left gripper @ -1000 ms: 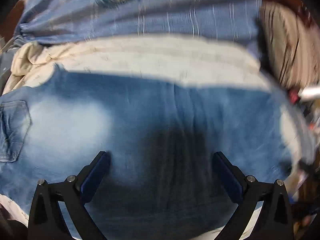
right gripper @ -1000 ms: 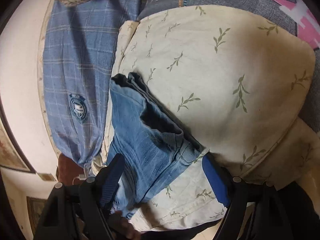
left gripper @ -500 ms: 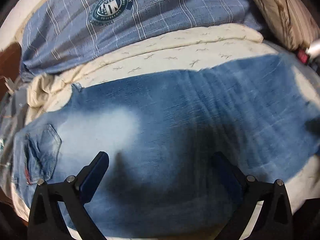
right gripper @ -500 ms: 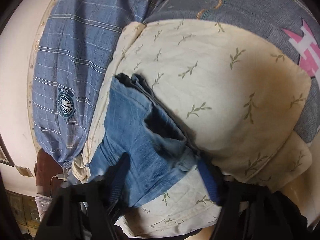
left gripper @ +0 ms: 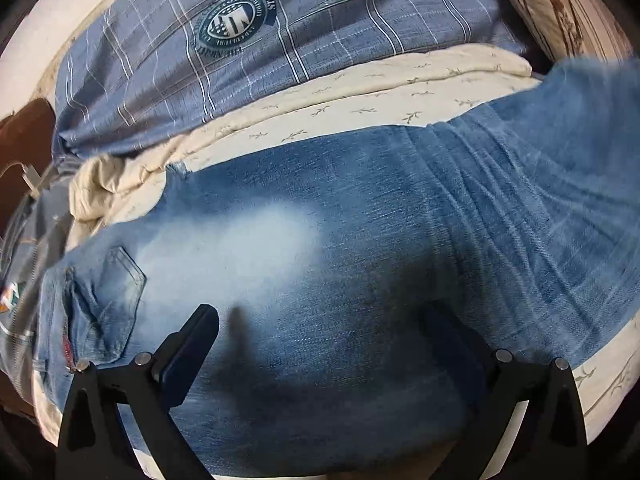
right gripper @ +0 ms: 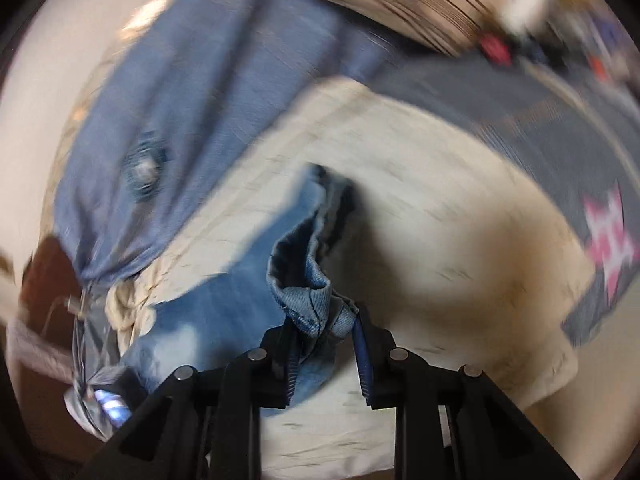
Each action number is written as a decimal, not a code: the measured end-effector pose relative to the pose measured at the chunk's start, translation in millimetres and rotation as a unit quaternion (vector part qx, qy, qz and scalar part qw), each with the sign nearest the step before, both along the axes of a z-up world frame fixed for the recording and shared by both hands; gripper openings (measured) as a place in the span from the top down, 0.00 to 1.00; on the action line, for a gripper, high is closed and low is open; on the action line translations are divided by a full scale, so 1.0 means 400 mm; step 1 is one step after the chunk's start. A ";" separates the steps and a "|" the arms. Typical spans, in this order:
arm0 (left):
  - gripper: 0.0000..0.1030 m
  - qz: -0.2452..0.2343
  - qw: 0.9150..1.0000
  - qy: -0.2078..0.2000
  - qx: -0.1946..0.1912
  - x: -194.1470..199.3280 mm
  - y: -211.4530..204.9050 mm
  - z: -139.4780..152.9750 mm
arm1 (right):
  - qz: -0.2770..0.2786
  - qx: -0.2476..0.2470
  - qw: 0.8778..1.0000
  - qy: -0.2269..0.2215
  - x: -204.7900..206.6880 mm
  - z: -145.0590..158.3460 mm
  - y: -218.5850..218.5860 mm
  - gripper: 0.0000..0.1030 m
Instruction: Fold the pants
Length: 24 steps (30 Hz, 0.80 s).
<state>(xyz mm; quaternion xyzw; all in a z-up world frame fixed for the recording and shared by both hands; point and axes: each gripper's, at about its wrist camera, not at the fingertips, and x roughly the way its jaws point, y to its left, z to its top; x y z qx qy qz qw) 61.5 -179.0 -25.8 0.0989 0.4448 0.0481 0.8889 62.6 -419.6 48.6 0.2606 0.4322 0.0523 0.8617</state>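
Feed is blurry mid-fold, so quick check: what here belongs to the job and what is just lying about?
Job:
- jeans
- right claw, closing on the bunched leg end
- left claw, open above the jeans

Lying about:
- cream sheet under the jeans
- plaid cloth
- striped pillow
- grey blanket

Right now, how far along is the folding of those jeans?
Early. Done: the jeans lie spread flat on the cream leaf-print sheet. In hand: the right claw is closing on the bunched leg hem, which stands raised off the sheet. The left claw hovers open over the seat area. Left: no fold is visible yet.
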 end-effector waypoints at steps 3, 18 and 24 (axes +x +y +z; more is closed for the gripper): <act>0.09 0.031 0.995 0.019 -0.091 -0.003 0.086 0.011 | 0.054 -0.020 0.997 -0.048 -0.001 0.096 0.125 0.76; 0.09 0.226 0.951 -0.076 -0.196 -0.273 0.582 0.157 | 0.245 0.110 0.963 0.029 0.013 -0.186 0.526 0.30; 0.09 0.105 0.933 -0.048 -0.341 -0.220 0.484 0.181 | 0.159 0.163 0.973 -0.035 -0.014 -0.096 0.333 0.21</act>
